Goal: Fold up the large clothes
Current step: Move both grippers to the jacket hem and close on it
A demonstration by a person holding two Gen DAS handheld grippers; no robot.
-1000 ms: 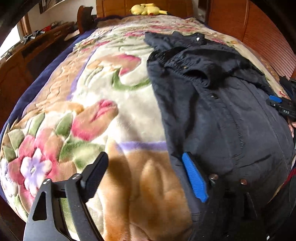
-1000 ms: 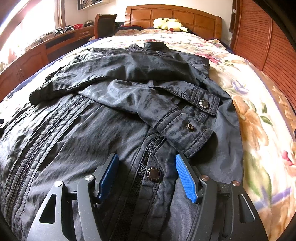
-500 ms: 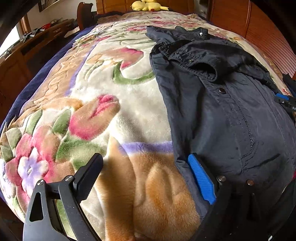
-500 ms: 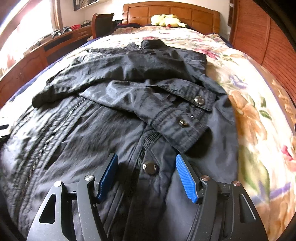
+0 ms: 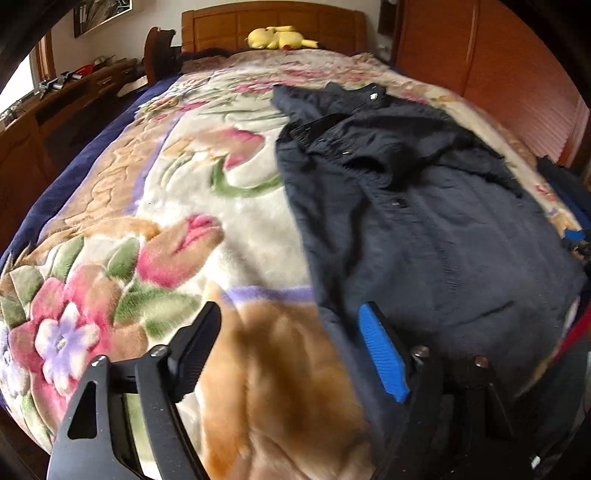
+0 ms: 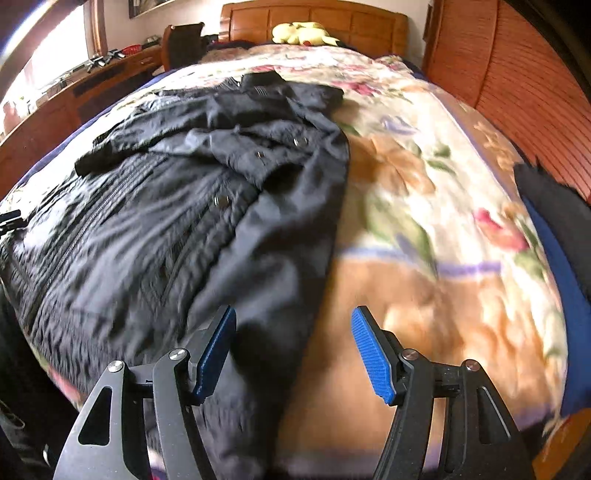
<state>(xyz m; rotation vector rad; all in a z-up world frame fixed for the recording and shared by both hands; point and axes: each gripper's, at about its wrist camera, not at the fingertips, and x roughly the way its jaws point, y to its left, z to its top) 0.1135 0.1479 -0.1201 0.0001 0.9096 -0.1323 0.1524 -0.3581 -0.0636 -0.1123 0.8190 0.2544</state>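
Lying lengthwise on the bed (image 5: 92, 192), the jacket (image 5: 424, 229) runs its long axis from the foot toward the headboard (image 5: 273, 22), collar (image 5: 369, 96) at the far end and hem nearest the cameras. Its sleeves are folded across the chest, one cuff (image 6: 273, 155) with snap buttons resting on top. The zipper (image 6: 85, 225) runs up the front along the same axis. A floral blanket (image 6: 424, 206) covers the bed beneath it, and a yellow plush toy (image 6: 301, 33) sits by the headboard. A wooden desk (image 6: 74, 88) stands along the bed's left side.

The left gripper (image 5: 291, 350) has its fingers (image 5: 380, 354) spread wide, straddling the jacket's left edge near the hem: the blue pad is over the dark cloth, the other finger over bare blanket. The right gripper (image 6: 293, 350) is likewise spread, nothing between its fingers (image 6: 371, 354); its left finger is over the jacket's right edge and its right finger over the blanket.

Compared with a second ago, both views have pulled back and outward. The right gripper, which was centred over the front placket and a snap, now sits at the jacket's right border with much more blanket in sight. The left view shows more of the bed ahead and the headboard. Both new pictures are motion-blurred. The jacket's lay looks unchanged.
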